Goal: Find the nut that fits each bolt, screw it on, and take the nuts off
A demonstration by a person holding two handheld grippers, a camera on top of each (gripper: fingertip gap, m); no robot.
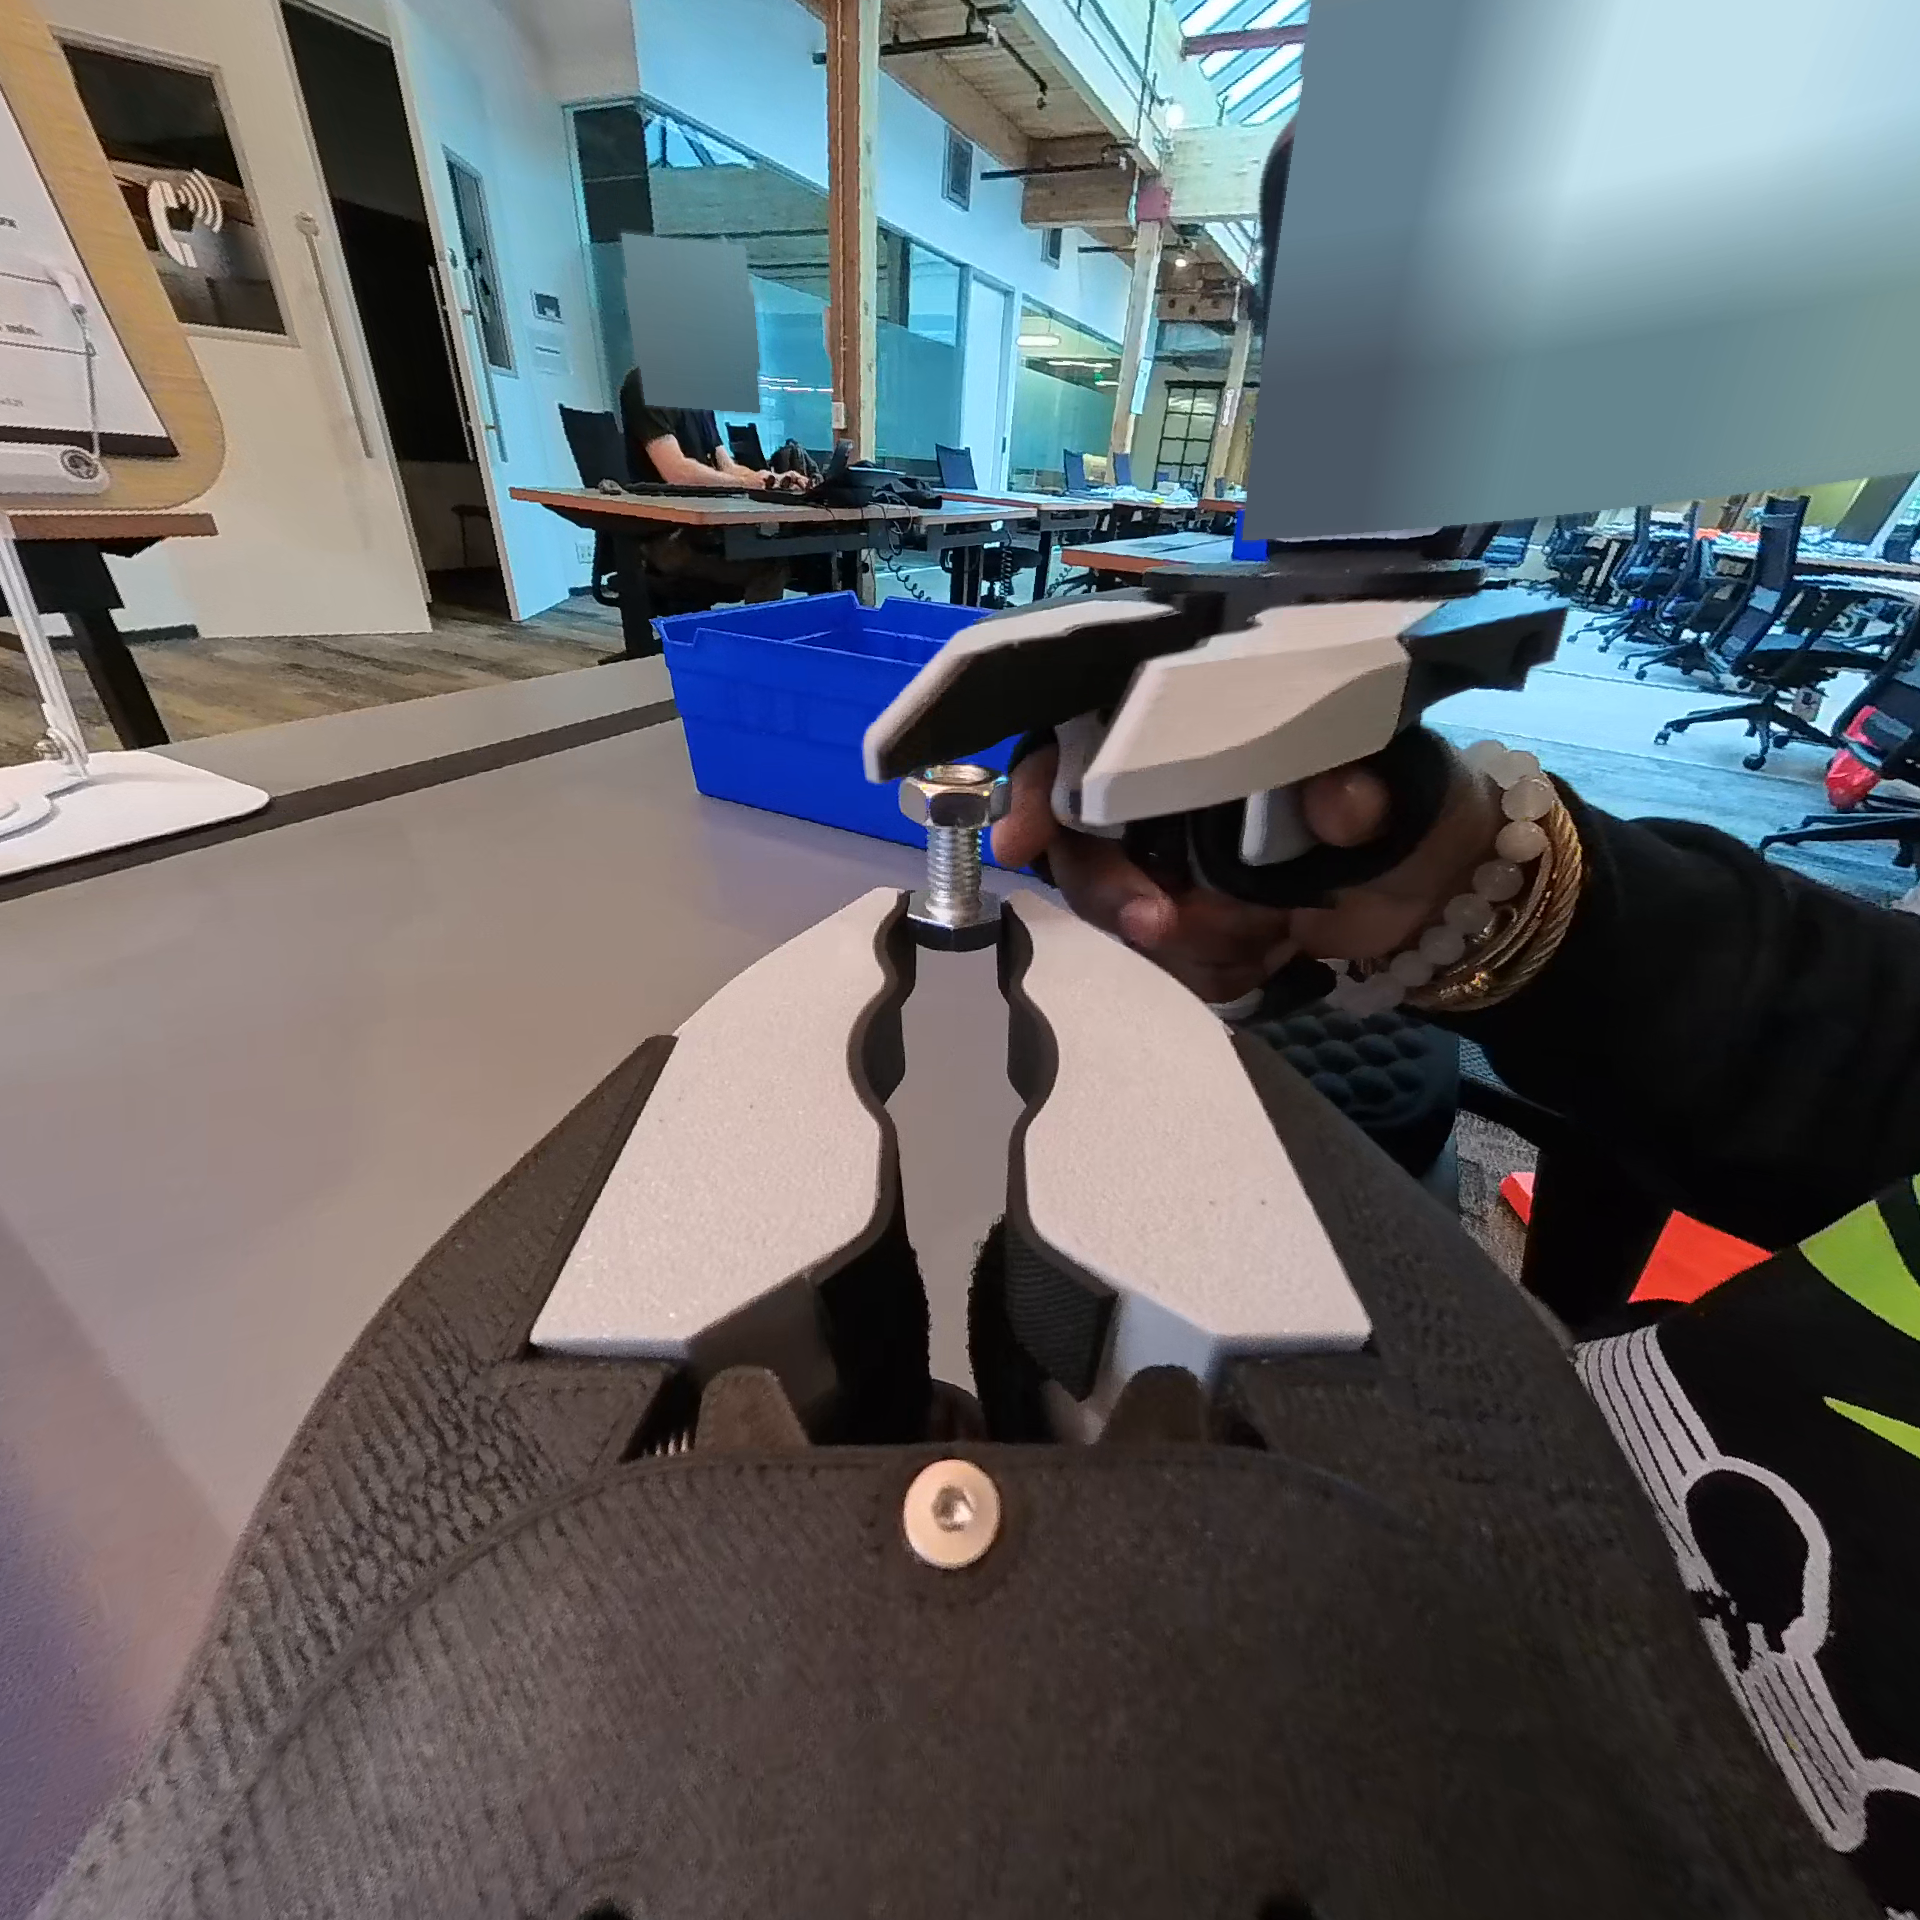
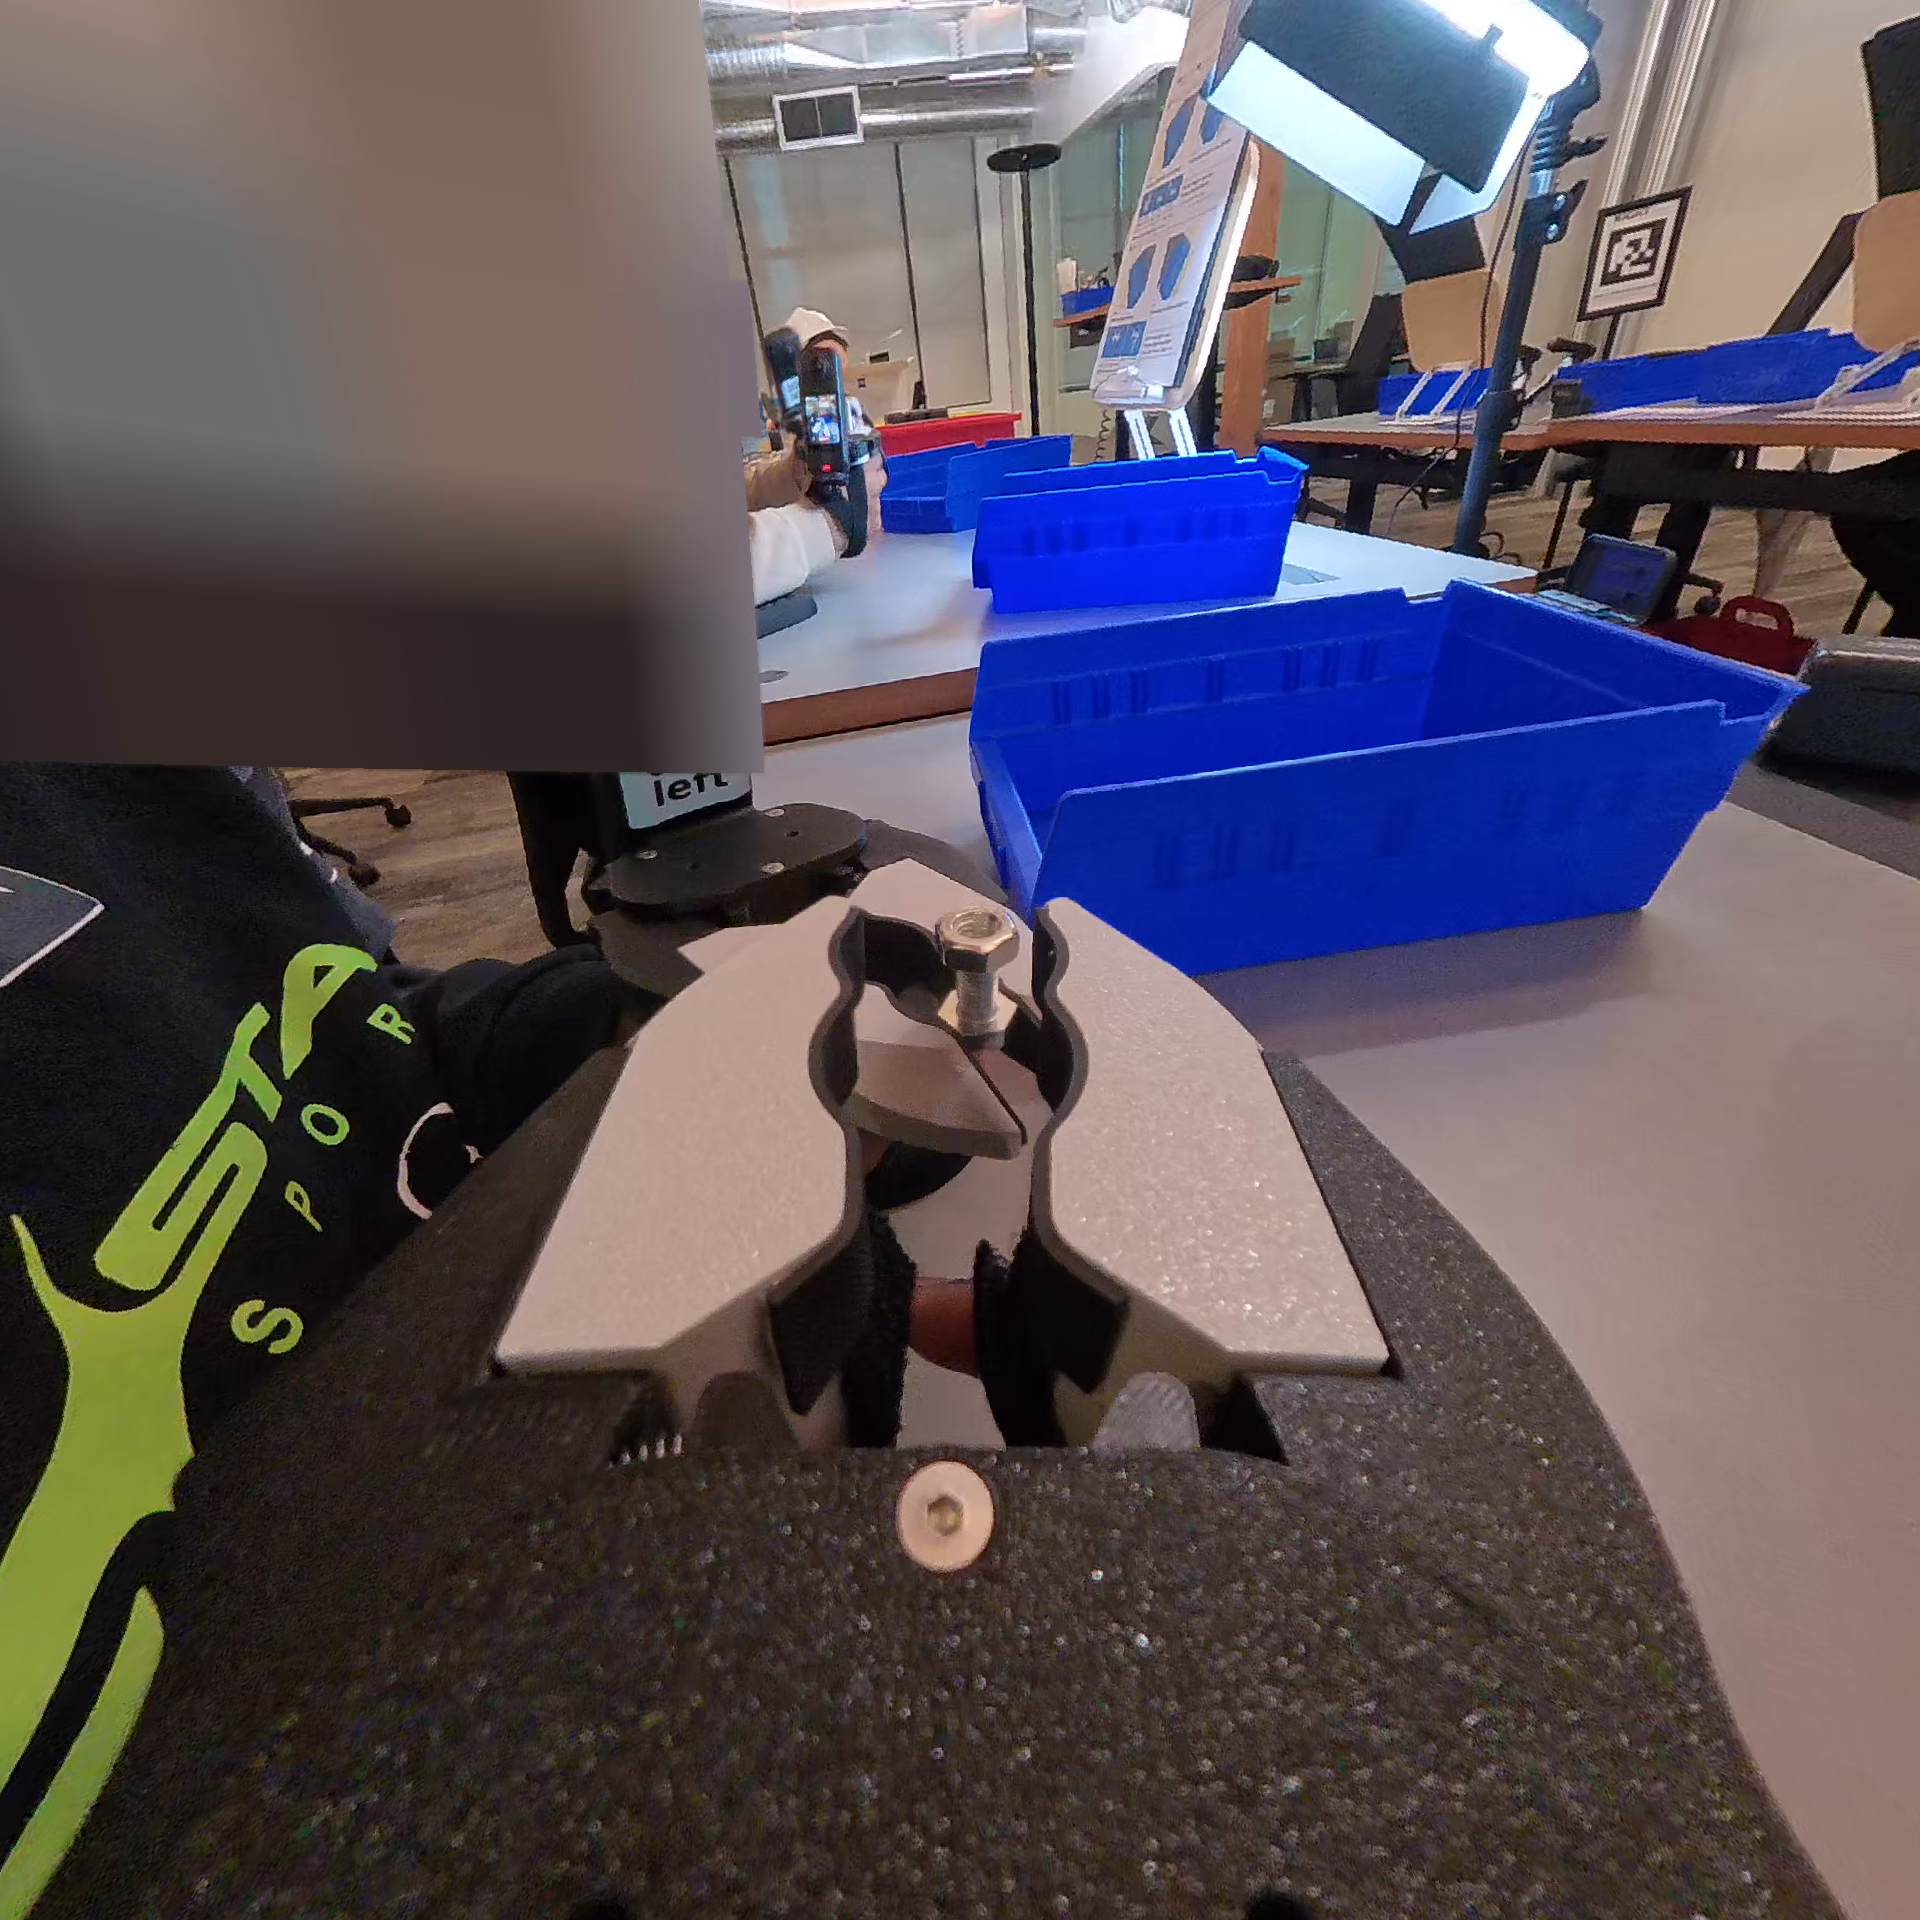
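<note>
Bolt (image 1: 953, 878) is held upright just above the surface (image 1: 416, 987), head clamped between left gripper (image 1: 951, 920) fingers; nut (image 1: 954, 795) at thread top is straddled by parted right gripper (image 2: 966, 951) fingers; small, rigid, slick steel, best gripped across hex flats.

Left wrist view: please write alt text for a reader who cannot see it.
The left gripper clamps the head of an upright bolt, threads up. The right gripper is at the nut on top. A blue bin stands behind on the grey table.

bolt (image 1: 953, 871): shiny threaded metal | nut (image 1: 954, 796): bright metal | bin (image 2: 1351, 790): glossy blue plastic | table (image 1: 364, 935): matt grey
</note>
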